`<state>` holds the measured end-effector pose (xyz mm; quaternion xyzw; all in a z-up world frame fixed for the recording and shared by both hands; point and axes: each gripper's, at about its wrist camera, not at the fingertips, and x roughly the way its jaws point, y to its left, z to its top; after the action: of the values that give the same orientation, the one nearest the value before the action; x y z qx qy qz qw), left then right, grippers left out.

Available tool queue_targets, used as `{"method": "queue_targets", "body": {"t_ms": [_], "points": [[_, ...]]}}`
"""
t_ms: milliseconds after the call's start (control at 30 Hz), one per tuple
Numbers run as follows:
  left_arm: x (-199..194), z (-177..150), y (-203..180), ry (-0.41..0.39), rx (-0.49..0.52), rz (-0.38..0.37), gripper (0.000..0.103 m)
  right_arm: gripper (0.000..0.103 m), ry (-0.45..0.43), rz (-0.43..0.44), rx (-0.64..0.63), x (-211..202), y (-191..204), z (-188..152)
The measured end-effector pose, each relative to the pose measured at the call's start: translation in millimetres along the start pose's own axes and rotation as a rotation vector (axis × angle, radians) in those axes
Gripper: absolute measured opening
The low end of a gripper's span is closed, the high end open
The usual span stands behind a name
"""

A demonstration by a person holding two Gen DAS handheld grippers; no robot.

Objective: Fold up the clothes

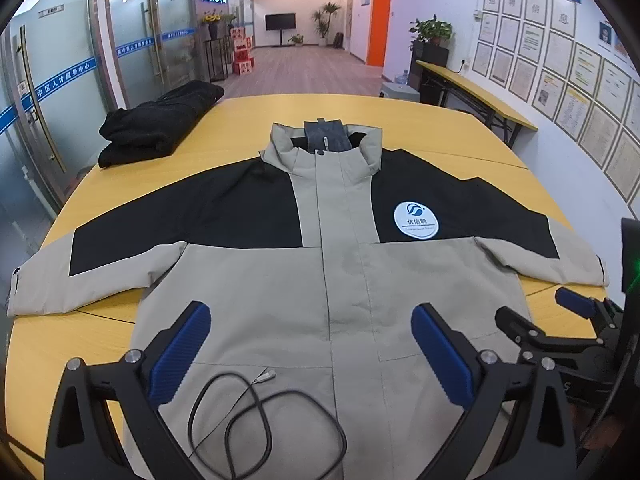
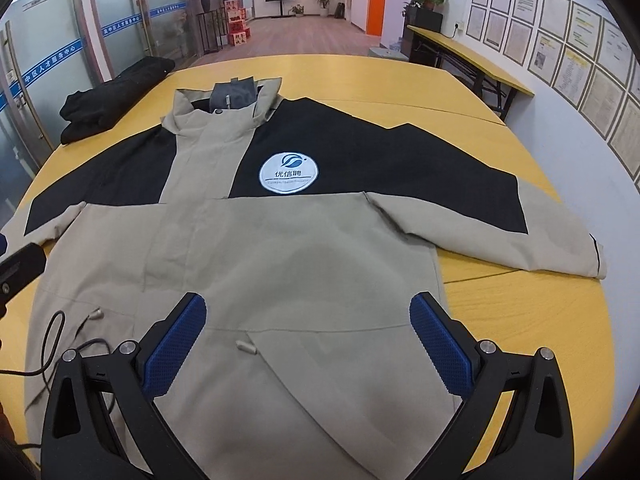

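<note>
left gripper (image 1: 310,320) spread wide, empty, above jacket (image 1: 280,280) hem | right gripper (image 2: 308,312) likewise agape, empty | jacket lay flat, sleeves outspread | black garment (image 1: 160,120) beyond jacket's shoulder

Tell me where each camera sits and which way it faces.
Left wrist: sits on the left claw, above the jacket hem, facing the collar; own open blue pads show, plus the right claw at right.
Right wrist: sits on the right claw, further right over the hem, facing likewise; own open pads show, the other tool's edge at left.
Shared: jacket, round logo, black garment, yellow table.
</note>
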<state>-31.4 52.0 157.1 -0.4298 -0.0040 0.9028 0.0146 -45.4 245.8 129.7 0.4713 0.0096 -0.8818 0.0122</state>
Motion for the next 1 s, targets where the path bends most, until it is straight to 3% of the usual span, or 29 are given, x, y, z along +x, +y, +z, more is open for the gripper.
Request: {"method": "queue_targets", "body": {"t_ms": [233, 367, 467, 567, 667, 833, 1000], "points": [[-25, 35, 2, 0.049, -0.015, -0.006, 0.102, 0.103, 0.056, 0.035, -0.054, -22, 0, 34], [-26, 49, -2, 0.054, 0.008, -0.041, 0.102, 0.103, 0.005, 0.053, -0.052, -41, -1, 41], [-16, 56, -13, 0.018, 0.032, -0.095, 0.102, 0.103, -0.085, 0.045, 0.000, -51, -16, 40], [9, 60, -33, -0.003, 0.076, -0.151, 0.102, 0.103, -0.189, 0.043, 0.116, -54, -52, 32], [43, 62, -61, -0.025, 0.122, -0.214, 0.102, 0.103, -0.235, -0.010, 0.166, -47, -89, 26], [106, 67, -123, -0.050, 0.172, -0.324, 0.101, 0.103, -0.237, -0.120, 0.143, -20, -161, 10], [159, 73, -197, -0.077, 0.301, -0.403, 0.101, 0.101, -0.218, -0.227, 0.242, 5, -258, -18]]}}
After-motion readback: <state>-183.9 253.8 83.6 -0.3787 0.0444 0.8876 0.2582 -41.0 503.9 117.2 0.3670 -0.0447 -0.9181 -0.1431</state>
